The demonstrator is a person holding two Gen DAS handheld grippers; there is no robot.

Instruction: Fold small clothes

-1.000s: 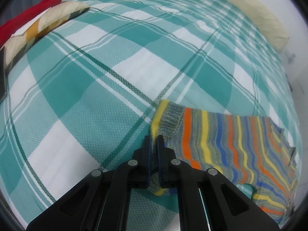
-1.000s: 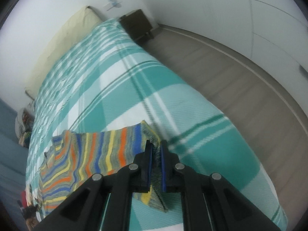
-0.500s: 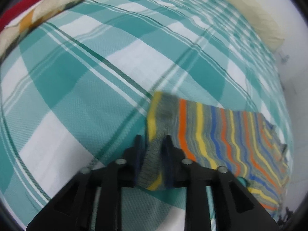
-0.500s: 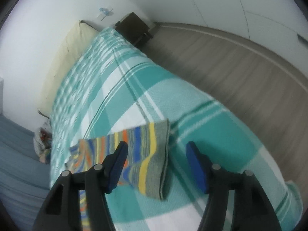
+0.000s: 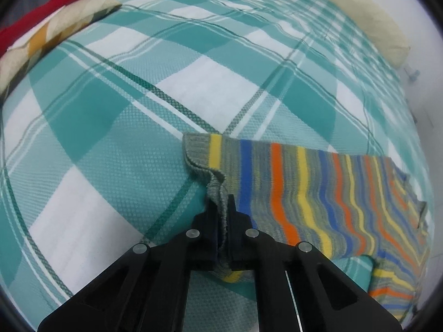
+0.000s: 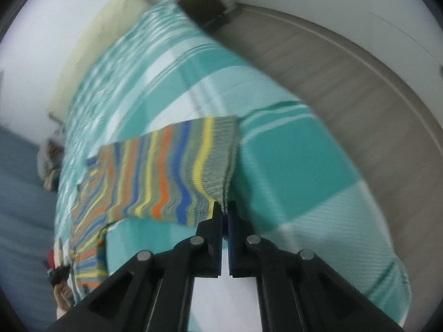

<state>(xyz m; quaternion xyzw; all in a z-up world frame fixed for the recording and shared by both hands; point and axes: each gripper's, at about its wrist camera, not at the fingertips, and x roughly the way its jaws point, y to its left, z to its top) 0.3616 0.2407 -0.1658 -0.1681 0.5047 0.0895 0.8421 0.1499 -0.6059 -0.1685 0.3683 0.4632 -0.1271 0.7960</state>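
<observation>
Striped sweater [image 5: 318,193] pinched at two corners of its ribbed hem over the bed [image 5: 116,144].

The left hand-held gripper [image 5: 223,210] is clamped on a bunched fold of the grey hem; its jaws have just been closing, with the knit caught between them and a yellow-striped bit showing below the pads. The right hand-held gripper [image 6: 224,213] is closed on the hem's other corner, its jaws also having just closed, though that view is blurred. The sweater [image 6: 166,171] is stretched between the two grips, its far part lying on the green-and-white checked cover. A patterned pillow [image 5: 55,33] and a red cloth [image 5: 36,16] are seen well apart at the bed's far left, a cream headboard [image 5: 368,19] beyond.
</observation>
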